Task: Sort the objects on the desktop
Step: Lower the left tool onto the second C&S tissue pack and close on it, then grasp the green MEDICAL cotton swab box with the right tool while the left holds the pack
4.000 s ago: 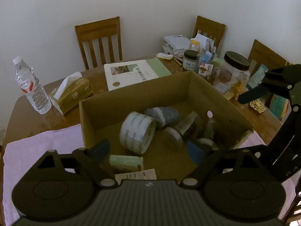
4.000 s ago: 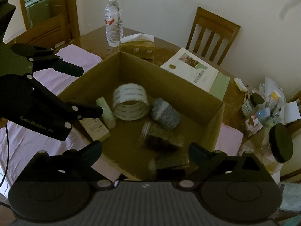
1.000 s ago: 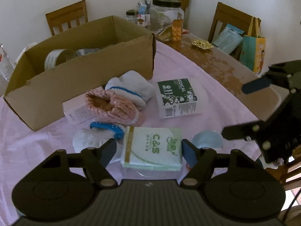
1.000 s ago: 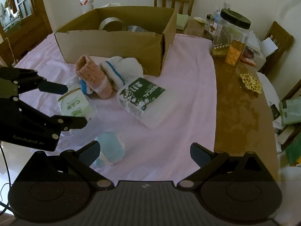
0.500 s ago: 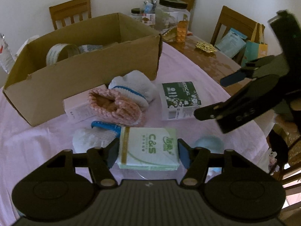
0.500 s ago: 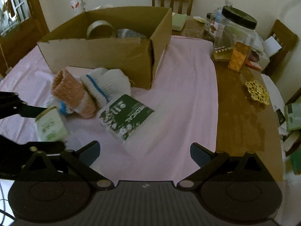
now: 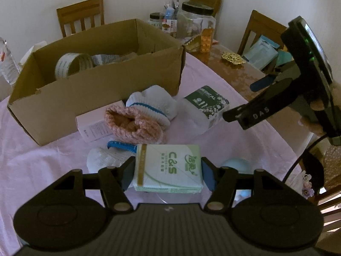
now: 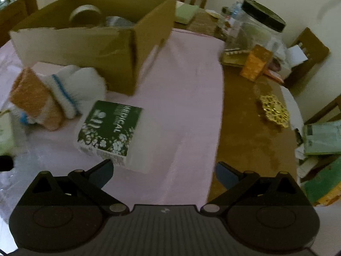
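A: What does the left gripper [image 7: 168,173] hold?

B: It is pinching the green and white tissue pack [image 7: 168,168]. Both blue pads touch the short ends of the pack, so its long axis runs from one finger to the other, across the gripper. From the left wrist view I cannot tell whether the pack is lifted or if it rests on the pink cloth [image 7: 42,160].

A: And the right gripper [image 8: 164,171]?

B: Its fingers are spread wide and nothing is between them. It points down at the bench [image 8: 245,128], and the dark green medical pack [image 8: 109,128] lies just ahead of it, a little toward its left finger. The corner of the pack is very near that finger, but I judge it is not inside the opening.

A: Where must the things go?

B: I think into the cardboard box [image 7: 96,85]. It stands on the far side of the cloth, beyond the pink knitted sock [image 7: 134,125] and the white sock with a blue stripe [image 7: 152,104]. A tape roll [image 7: 72,64] is already inside.

A: So which relation decides the next move?

B: For the left hand, the box is straight ahead and higher than the pack, so the pack must go up over the near wall and over the socks. For the medical pack, the right hand is clearly the nearer one. It lies slanted to the right gripper, so I would expect the hand must shift to the left before the fingers can go around it.
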The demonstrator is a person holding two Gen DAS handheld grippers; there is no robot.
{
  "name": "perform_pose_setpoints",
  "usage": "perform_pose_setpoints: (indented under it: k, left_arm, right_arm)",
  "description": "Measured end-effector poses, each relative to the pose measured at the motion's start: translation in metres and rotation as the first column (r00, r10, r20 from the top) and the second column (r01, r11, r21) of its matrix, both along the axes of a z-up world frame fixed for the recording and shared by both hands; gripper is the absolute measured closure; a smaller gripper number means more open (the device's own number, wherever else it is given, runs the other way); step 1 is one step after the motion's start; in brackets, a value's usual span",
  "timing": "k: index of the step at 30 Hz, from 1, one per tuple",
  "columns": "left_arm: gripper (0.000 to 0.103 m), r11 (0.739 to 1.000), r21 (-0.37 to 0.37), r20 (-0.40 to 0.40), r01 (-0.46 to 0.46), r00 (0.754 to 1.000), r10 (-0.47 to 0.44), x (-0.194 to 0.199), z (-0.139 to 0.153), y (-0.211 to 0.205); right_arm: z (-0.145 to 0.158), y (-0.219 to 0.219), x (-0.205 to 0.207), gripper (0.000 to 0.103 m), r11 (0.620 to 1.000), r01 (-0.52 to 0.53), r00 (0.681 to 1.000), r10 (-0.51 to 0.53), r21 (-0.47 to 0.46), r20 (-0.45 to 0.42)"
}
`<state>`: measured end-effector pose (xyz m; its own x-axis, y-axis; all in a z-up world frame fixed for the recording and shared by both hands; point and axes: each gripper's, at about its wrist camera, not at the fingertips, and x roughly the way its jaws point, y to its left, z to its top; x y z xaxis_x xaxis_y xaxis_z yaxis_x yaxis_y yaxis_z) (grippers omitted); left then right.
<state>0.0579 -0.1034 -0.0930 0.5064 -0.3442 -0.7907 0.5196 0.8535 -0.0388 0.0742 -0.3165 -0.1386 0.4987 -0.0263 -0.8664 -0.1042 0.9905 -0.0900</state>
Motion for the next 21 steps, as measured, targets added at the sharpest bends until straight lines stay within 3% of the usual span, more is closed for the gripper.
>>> perform_pose_setpoints:
  k: [9, 18, 21]
  left_arm:
    - [0.039, 1.000, -0.014, 0.006, 0.009, 1.000, -0.009, 0.000, 0.008, 0.004]
    - [0.039, 1.000, -0.015, 0.006, -0.010, 1.000, 0.010, 0.005, 0.010, 0.012]
    - [0.039, 1.000, -0.017, 0.006, -0.016, 1.000, 0.016, 0.007, 0.011, 0.016]
  right_arm:
    - [0.008, 0.018, 0.000, 0.000, 0.987, -0.046, 0.999, 0.048, 0.152, -0.005]
    - [-0.019, 0.037, 0.030, 0.000, 0.992, -0.018, 0.993, 0.033, 0.128, -0.114]
    - [-0.021, 0.042, 0.041, 0.000, 0.997, -0.014, 0.990, 0.026, 0.082, -0.137]
